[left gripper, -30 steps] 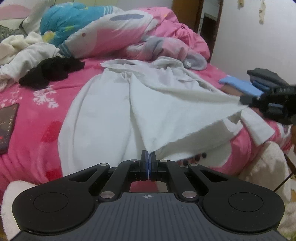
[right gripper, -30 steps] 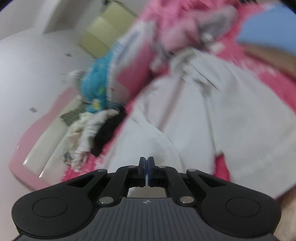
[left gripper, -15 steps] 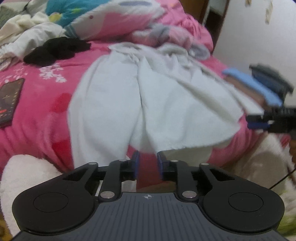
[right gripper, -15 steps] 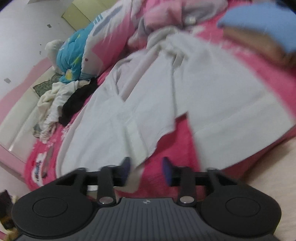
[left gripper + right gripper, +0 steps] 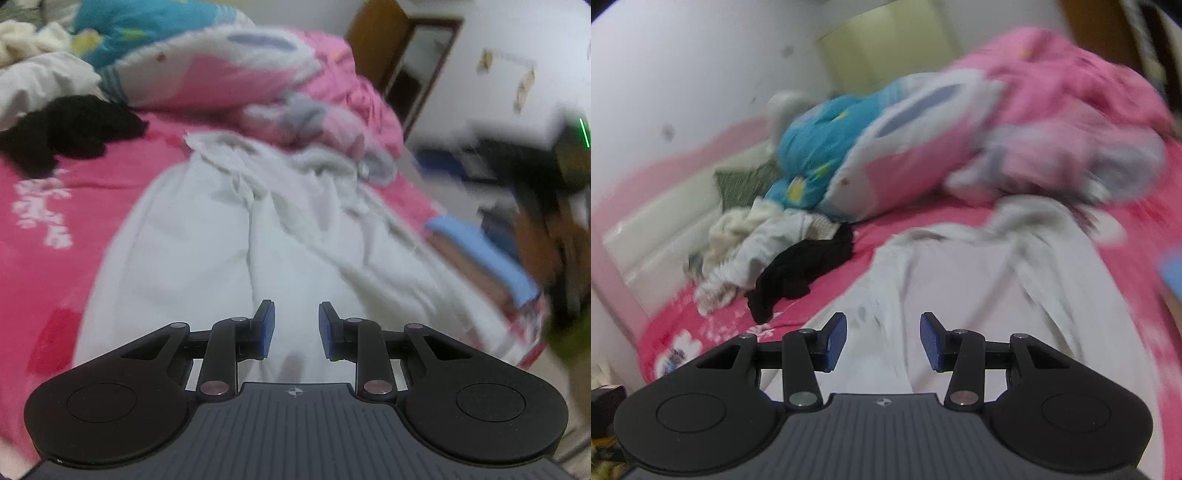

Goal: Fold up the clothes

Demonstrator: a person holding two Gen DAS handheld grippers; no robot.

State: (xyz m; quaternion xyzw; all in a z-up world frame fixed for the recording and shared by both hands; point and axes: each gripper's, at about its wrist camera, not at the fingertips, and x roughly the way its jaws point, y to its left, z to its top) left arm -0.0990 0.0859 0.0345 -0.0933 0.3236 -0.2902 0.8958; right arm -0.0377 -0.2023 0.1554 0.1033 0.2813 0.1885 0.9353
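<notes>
A white garment lies spread and creased on the pink bed sheet, its collar end toward the quilt. My left gripper hovers over the garment's near part; its jaws are opening and nothing is between the blue pads. In the right wrist view the same white garment lies below my right gripper, which is open with nothing in it. A blurred dark shape at the right edge of the left wrist view is too smeared to read.
A black garment and a heap of pale clothes lie at the left of the bed. A pink, white and blue quilt is bunched at the back. A blue folded item sits right of the garment, near a brown door.
Both grippers, shut on the white garment's lifted edge a second ago, have opened and let it drop onto the bed. The right gripper rolled upright and rose; the left moved forward over the garment.
</notes>
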